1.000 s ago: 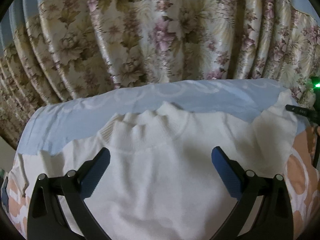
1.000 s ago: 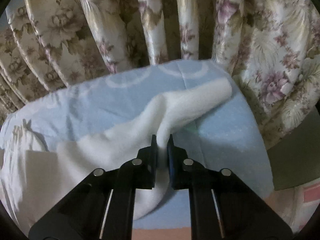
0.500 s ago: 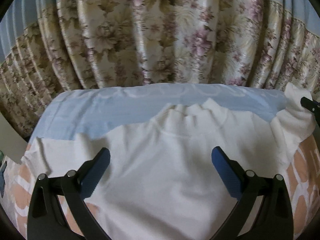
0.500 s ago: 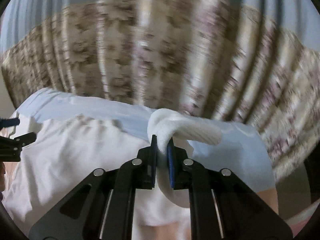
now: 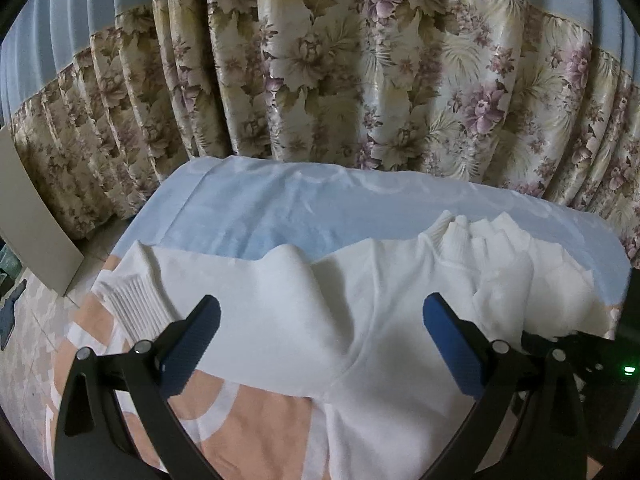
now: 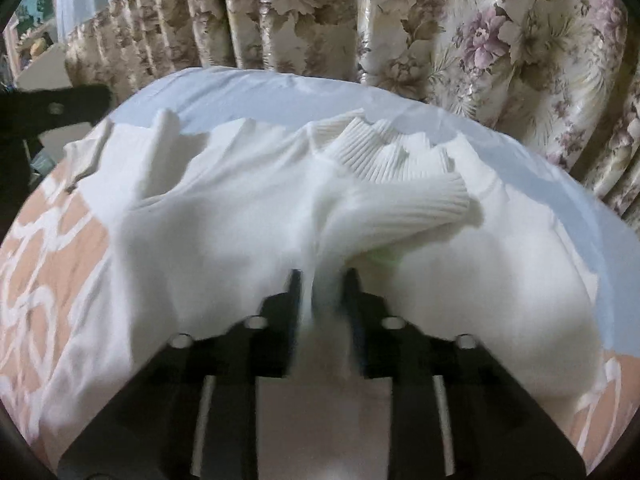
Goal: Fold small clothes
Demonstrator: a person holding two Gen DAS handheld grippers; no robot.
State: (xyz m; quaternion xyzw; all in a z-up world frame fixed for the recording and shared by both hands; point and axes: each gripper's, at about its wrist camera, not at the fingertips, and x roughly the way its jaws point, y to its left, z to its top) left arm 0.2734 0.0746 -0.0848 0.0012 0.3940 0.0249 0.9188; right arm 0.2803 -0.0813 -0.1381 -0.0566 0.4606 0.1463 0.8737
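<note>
Now right claw (image 6: 322, 280) opening, white sweater (image 6: 248, 216) sleeve between fingers, left claw (image 5: 320, 332) wide apart above it

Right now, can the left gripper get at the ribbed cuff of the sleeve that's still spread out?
Probably yes. The left gripper is open and empty above the sweater, and the cuff lies flat just beyond its left finger, with nothing on top of it. The right gripper is busy over the other sleeve.
</note>
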